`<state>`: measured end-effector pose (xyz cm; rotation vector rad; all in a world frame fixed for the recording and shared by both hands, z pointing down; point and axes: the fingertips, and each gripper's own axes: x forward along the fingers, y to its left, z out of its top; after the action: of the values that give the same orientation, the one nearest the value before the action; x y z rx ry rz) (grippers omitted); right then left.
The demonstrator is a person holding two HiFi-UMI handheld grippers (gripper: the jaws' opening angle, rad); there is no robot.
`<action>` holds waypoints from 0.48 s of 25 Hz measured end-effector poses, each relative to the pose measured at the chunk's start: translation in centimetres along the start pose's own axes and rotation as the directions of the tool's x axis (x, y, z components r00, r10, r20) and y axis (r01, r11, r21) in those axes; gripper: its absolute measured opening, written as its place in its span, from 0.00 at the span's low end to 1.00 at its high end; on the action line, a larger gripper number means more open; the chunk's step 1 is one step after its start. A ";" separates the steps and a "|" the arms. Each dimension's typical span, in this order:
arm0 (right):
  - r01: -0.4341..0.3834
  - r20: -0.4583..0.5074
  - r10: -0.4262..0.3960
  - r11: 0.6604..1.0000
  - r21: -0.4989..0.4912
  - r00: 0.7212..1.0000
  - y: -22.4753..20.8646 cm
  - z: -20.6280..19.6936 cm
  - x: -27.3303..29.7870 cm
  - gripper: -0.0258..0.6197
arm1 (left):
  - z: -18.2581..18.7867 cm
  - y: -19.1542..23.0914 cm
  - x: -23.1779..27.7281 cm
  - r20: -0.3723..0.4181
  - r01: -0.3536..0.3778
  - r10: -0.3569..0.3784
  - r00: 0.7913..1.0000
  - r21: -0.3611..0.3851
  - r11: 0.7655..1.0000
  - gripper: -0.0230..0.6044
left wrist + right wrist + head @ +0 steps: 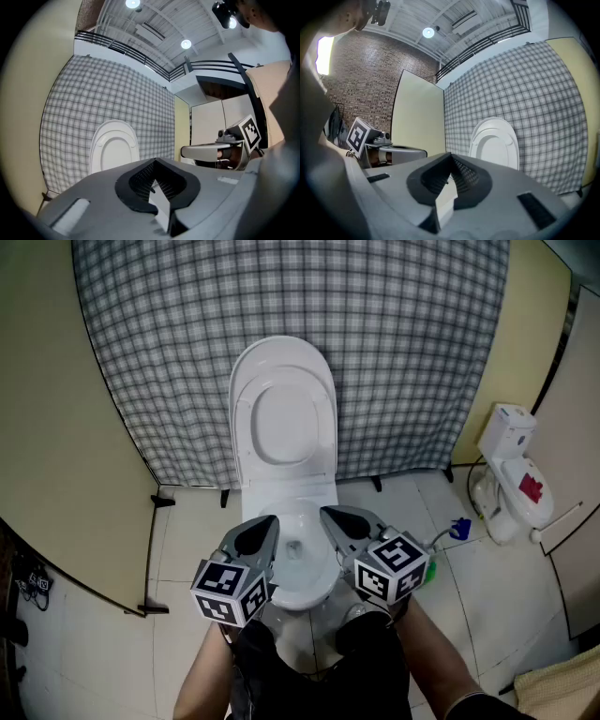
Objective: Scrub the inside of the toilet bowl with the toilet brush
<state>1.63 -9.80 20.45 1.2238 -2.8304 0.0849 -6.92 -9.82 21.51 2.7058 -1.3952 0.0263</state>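
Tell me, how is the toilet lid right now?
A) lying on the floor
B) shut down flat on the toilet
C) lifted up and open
C: the white lid stands raised against the checked curtain, leaving the bowl uncovered below it.

Glossy, smooth white ceramic toilet bowl (298,568); matt grey checked cloth curtain (169,334) on the far side; pale floor tiles (94,652) with a slight sheen.

No readable text; coded squares only on left cube (228,592), right cube (394,568).
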 end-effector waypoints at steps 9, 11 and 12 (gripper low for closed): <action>0.006 -0.010 -0.006 1.000 0.000 1.000 -0.4 -0.1 0.3 0.06 | 0.0 0.3 0.6 -0.004 0.001 -0.001 1.000 0.000 1.000 0.05; 0.009 -0.012 -0.009 1.000 -0.005 1.000 -0.7 0.1 0.4 0.06 | 0.1 0.5 1.0 0.000 0.002 -0.002 1.000 0.000 1.000 0.05; 0.014 -0.014 -0.014 1.000 -0.007 1.000 -1.0 0.1 0.3 0.06 | 0.2 0.5 1.2 0.001 0.005 -0.005 1.000 0.000 1.000 0.05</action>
<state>2.11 -10.72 20.42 1.2366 -2.8071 0.0831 -6.59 -11.11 21.43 2.7091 -1.3888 0.0249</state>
